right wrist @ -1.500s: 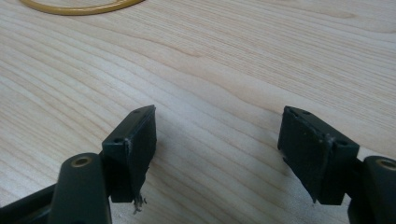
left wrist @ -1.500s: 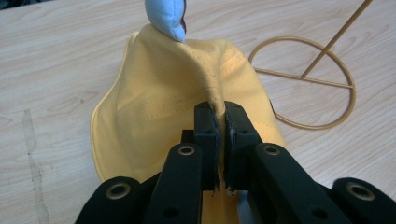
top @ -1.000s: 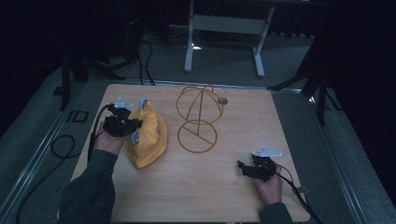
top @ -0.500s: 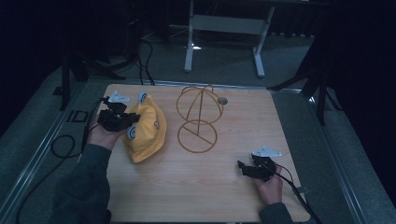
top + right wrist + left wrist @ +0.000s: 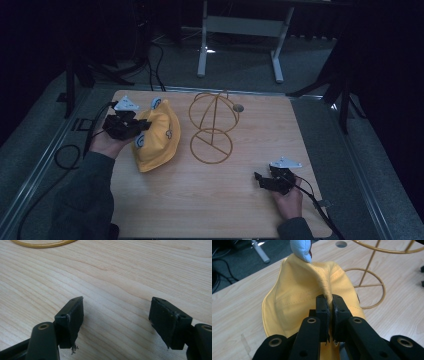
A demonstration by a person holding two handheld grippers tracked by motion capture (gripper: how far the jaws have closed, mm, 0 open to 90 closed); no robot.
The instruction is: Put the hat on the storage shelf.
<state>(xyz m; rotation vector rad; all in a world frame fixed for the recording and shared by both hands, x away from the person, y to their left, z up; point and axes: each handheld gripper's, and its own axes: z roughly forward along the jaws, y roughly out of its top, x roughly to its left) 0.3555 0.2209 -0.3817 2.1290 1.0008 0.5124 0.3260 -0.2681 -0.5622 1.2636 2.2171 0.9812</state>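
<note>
A yellow cap (image 5: 156, 137) with small round patches lies at the left of the wooden table (image 5: 240, 210). My left gripper (image 5: 139, 125) is shut on a pinched fold of the cap's fabric (image 5: 324, 286); in the left gripper view the gripper (image 5: 330, 300) clamps that ridge between both black jaws. A gold wire hat stand (image 5: 212, 125) rises just right of the cap, its ring base (image 5: 372, 287) flat on the wood. My right gripper (image 5: 260, 179) rests low at the table's front right, and in the right gripper view it (image 5: 116, 315) is open over bare wood.
A small round hole (image 5: 238, 107) sits in the table near the far edge, behind the stand. A metal frame (image 5: 240, 30) stands on the dark floor beyond the table. Cables (image 5: 70, 155) trail off the left side. An arc of the stand's base (image 5: 42, 243) shows in the right gripper view.
My left gripper has drawn the cap a little up and toward the table's far left, bunching the fabric. The right gripper has stayed put and open.
</note>
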